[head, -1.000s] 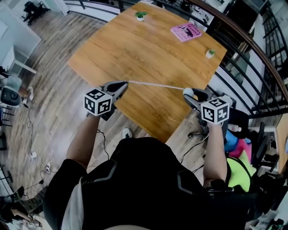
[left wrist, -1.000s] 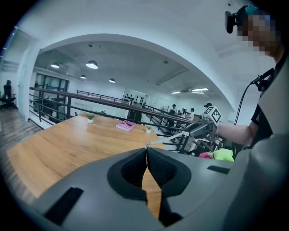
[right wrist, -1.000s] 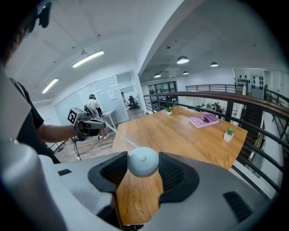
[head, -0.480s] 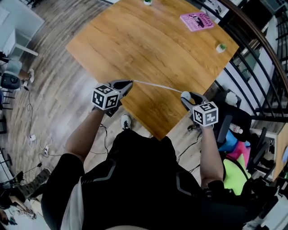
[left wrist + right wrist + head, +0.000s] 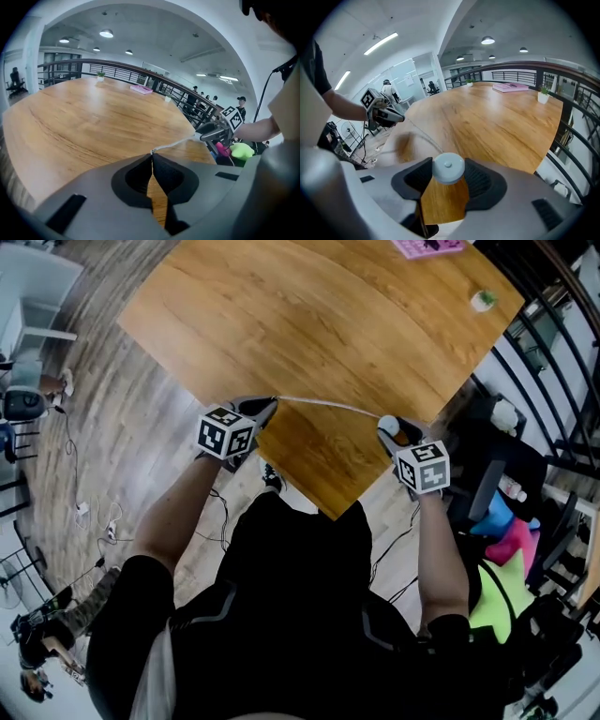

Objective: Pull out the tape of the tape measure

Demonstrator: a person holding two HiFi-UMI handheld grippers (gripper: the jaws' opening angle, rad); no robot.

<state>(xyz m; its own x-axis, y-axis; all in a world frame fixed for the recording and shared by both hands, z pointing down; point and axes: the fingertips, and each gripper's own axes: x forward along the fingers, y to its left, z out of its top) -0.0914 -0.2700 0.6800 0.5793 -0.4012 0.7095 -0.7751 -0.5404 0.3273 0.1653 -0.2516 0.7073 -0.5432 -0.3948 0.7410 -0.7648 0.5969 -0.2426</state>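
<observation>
My left tool (image 5: 151,155) is pinched tight on the tip of the tape (image 5: 176,143). My right tool (image 5: 448,172) clamps the round white tape measure (image 5: 448,165) between its pads. The tape runs from one tool to the other, slightly bowed, over the near corner of the table (image 5: 309,315). I judge the pull well under way. Next I'd draw the two tools further apart without loosening either grip.

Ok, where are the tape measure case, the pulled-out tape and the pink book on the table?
tape measure case (image 5: 448,168), right gripper view, its round white face.
tape (image 5: 328,405), head view, middle of the pulled-out stretch.
pink book (image 5: 512,86), right gripper view, middle of its cover.
</observation>
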